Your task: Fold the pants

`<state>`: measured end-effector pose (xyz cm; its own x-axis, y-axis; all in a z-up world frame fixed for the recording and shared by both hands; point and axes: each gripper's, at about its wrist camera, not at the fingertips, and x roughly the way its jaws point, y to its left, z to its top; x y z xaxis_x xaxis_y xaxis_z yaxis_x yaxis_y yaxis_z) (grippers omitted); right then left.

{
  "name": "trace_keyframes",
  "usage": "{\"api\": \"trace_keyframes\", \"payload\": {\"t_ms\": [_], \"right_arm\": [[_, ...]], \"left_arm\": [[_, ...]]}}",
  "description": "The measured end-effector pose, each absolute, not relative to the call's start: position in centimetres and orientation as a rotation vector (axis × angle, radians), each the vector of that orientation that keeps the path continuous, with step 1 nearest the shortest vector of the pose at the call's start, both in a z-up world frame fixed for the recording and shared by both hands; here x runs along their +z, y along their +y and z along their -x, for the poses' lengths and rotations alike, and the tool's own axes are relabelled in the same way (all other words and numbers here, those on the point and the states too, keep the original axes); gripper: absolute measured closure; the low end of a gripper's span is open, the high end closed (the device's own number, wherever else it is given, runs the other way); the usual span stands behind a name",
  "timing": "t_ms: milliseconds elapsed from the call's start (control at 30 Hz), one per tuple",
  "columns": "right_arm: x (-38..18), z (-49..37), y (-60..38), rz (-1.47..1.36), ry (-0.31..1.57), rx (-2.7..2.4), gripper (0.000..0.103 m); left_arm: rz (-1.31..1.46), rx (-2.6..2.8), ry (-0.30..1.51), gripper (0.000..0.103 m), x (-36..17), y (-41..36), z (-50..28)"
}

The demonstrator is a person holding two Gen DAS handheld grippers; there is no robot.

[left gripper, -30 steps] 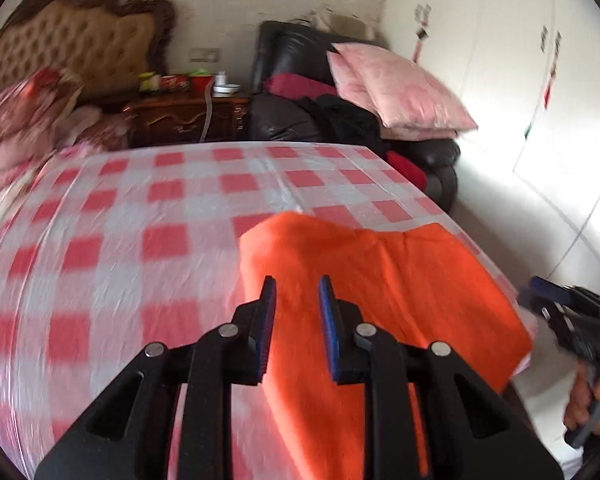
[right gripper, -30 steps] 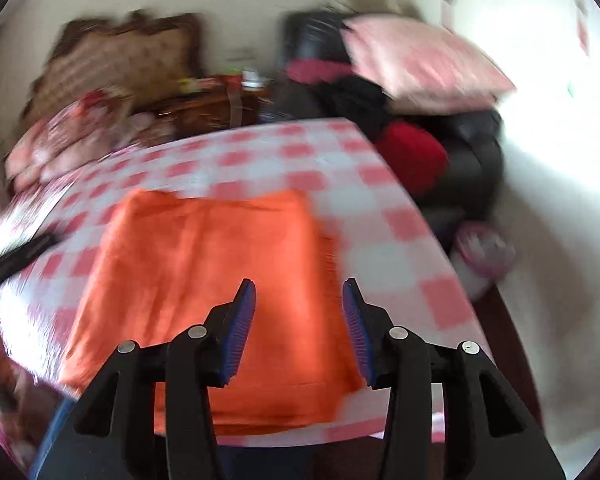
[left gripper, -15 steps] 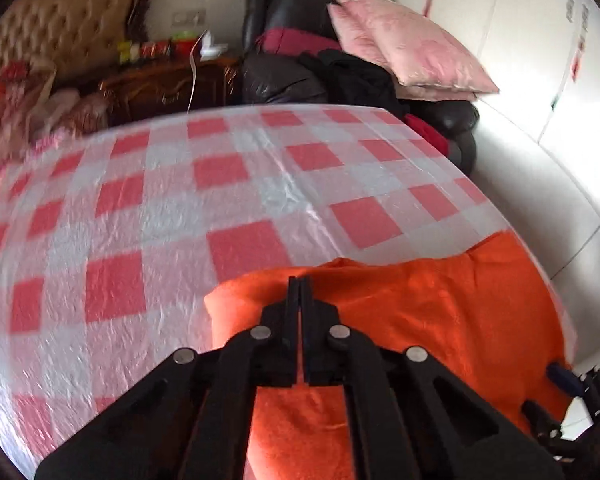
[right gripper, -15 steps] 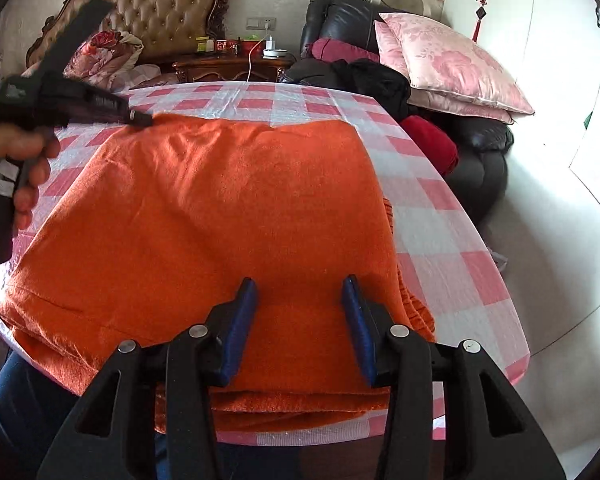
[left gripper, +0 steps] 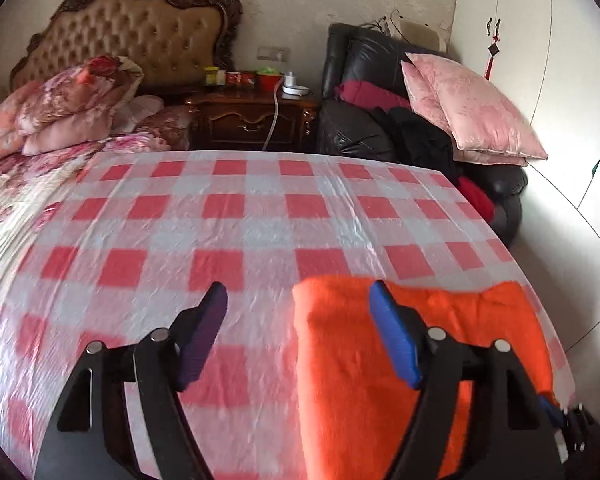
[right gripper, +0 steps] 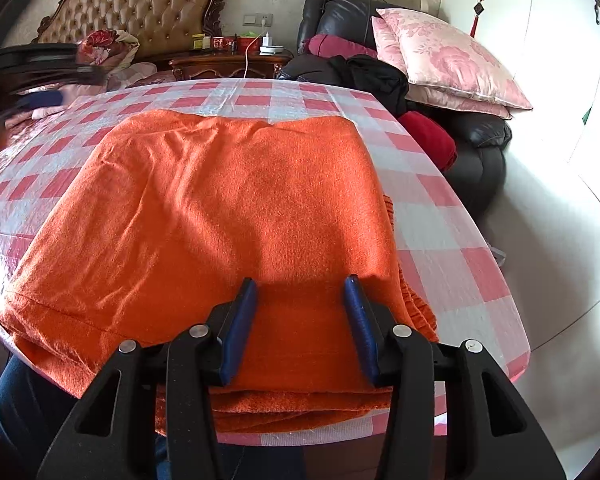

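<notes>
The orange pants (right gripper: 228, 216) lie folded in a thick stack on the red-and-white checked table (right gripper: 452, 240), near its front edge. My right gripper (right gripper: 300, 328) hovers open just over the stack's near edge, and its pads press on nothing. In the left wrist view the pants (left gripper: 380, 368) fill the lower right. My left gripper (left gripper: 300, 334) stands wide with its jaws opening. The pants' left edge lies between its fingers, untouched by the pads. The left gripper (right gripper: 40, 64) shows as a blur at the upper left of the right wrist view.
Past the table's far edge stand a bed with a tufted headboard (left gripper: 140, 36), a dark nightstand (left gripper: 252, 120) and a black leather chair with pink pillows (left gripper: 472, 112). White wardrobe doors (left gripper: 540, 60) line the right. A person's jeans-clad legs (right gripper: 16, 400) are at the front edge.
The left gripper closed at the pants' far edge, then opened wide and drew back toward the left; the fabric now lies flat. The right gripper sank toward the stack, then held still.
</notes>
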<state>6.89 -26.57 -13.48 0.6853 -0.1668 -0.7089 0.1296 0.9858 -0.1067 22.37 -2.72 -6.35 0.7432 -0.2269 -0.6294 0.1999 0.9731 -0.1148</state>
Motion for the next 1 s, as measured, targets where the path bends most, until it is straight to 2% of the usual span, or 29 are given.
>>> {"api": "trace_keyframes", "payload": {"t_ms": [133, 200, 267, 367, 633, 700, 733, 767, 800, 833, 867, 900, 967, 1000], "right_arm": [[-13.5, -6.9, -26.6, 0.049, 0.799, -0.167, 0.058], [-13.5, -6.8, -26.5, 0.047, 0.802, -0.165, 0.058], [-13.5, -6.9, -26.6, 0.044, 0.803, -0.165, 0.058], [-13.6, -6.9, -26.5, 0.048, 0.807, -0.172, 0.058], [-13.7, -7.0, -26.4, 0.049, 0.814, -0.171, 0.058], [-13.6, -7.0, -26.4, 0.053, 0.811, -0.174, 0.058], [-13.6, -6.9, -26.4, 0.054, 0.81, -0.175, 0.058], [-13.6, -6.9, -26.4, 0.053, 0.81, -0.174, 0.058], [-13.6, -6.9, -26.4, 0.051, 0.81, -0.173, 0.058], [-13.6, -6.9, -26.4, 0.053, 0.811, -0.174, 0.058], [-13.6, -6.9, -26.4, 0.054, 0.812, -0.174, 0.058], [-13.6, -7.0, -26.4, 0.057, 0.815, -0.173, 0.058], [-13.2, -7.1, -26.5, 0.059, 0.83, -0.163, 0.058], [-12.5, -7.2, -26.7, 0.043, 0.834, -0.154, 0.058]], "left_arm": [[0.013, -0.326, 0.787, 0.022, -7.5, -3.4, -17.1], [0.002, -0.35, 0.818, 0.014, -8.2, -4.2, -14.4], [-0.02, -0.358, 0.858, 0.013, -9.3, -5.3, -12.3], [-0.1, -0.38, 0.851, 0.003, -10.6, -7.1, -9.8], [-0.117, -0.407, 0.888, 0.003, -14.1, -8.0, -8.7], [-0.151, -0.383, 0.848, 0.015, -13.4, -8.1, -7.9], [-0.172, -0.378, 0.798, 0.017, -12.7, -8.3, -7.2], [-0.184, -0.377, 0.759, 0.023, -12.0, -8.4, -6.8], [-0.185, -0.387, 0.719, 0.036, -11.3, -8.6, -6.3], [-0.178, -0.399, 0.704, 0.041, -11.0, -8.6, -6.3], [-0.171, -0.412, 0.697, 0.052, -10.8, -8.7, -6.1], [-0.166, -0.425, 0.71, 0.066, -11.0, -8.9, -6.2], [-0.142, -0.442, 0.795, 0.084, -12.5, -8.8, -7.2], [-0.123, -0.441, 0.839, 0.086, -13.3, -8.5, -7.6]]}}
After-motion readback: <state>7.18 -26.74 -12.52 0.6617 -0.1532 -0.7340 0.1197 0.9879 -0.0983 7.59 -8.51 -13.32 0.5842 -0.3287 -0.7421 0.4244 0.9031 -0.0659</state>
